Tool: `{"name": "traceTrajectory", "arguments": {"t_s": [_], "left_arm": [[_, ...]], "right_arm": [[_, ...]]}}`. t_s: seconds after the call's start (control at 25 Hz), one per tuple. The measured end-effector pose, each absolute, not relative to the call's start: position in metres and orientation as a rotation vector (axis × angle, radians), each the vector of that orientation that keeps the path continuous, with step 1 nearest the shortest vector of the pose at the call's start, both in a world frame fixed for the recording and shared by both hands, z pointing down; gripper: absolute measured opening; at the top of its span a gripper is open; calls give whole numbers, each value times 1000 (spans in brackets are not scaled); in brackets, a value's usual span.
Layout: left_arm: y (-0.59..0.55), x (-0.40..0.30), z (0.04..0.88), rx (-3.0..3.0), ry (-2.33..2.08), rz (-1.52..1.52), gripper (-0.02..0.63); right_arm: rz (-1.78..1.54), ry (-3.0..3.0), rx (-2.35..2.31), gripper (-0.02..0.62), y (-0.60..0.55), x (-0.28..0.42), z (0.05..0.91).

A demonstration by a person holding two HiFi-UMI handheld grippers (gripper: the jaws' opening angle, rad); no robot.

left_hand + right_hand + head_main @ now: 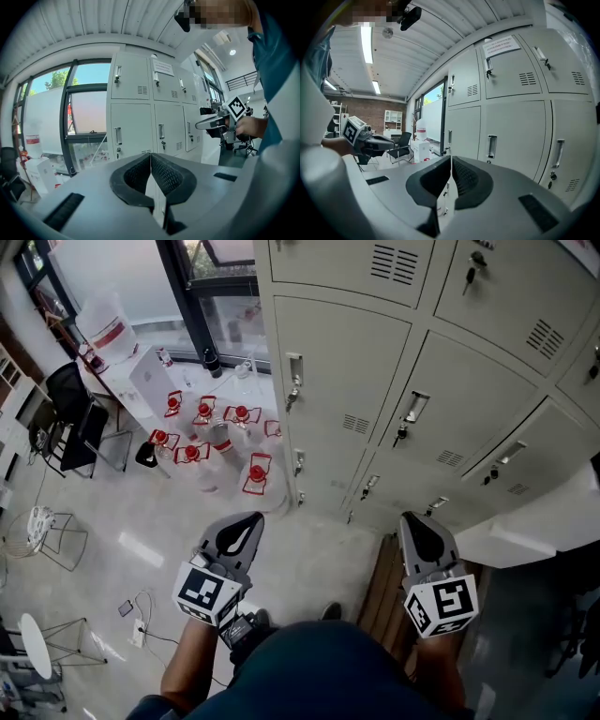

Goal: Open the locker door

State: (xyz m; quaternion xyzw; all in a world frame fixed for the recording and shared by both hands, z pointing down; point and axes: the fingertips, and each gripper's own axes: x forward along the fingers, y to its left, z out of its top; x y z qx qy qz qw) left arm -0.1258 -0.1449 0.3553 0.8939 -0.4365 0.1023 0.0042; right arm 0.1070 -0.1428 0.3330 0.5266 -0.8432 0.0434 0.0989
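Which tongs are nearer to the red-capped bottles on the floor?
Left. The left tongs hang just before the bottles; the right tongs are well off to their right.

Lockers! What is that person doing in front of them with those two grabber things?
A person faces the grey lockers, holding a left gripper and a right gripper out in front. Both are shut with nothing in them, and neither touches a locker. Every door in view is closed, so none has been opened yet.
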Motion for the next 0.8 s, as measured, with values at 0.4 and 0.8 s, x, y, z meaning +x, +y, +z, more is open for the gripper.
{"name": "traceTrajectory", "arguments": {"t_s": [0.4, 0.8], "left_arm": [[-173, -58, 360, 2801, -1394, 355, 18], [-251, -50, 370, 2849, -1358, 370, 19]], "right_arm": [[187, -2503, 1536, 38, -159, 173, 361], [219, -2384, 1691, 38, -178, 204, 369]]}}
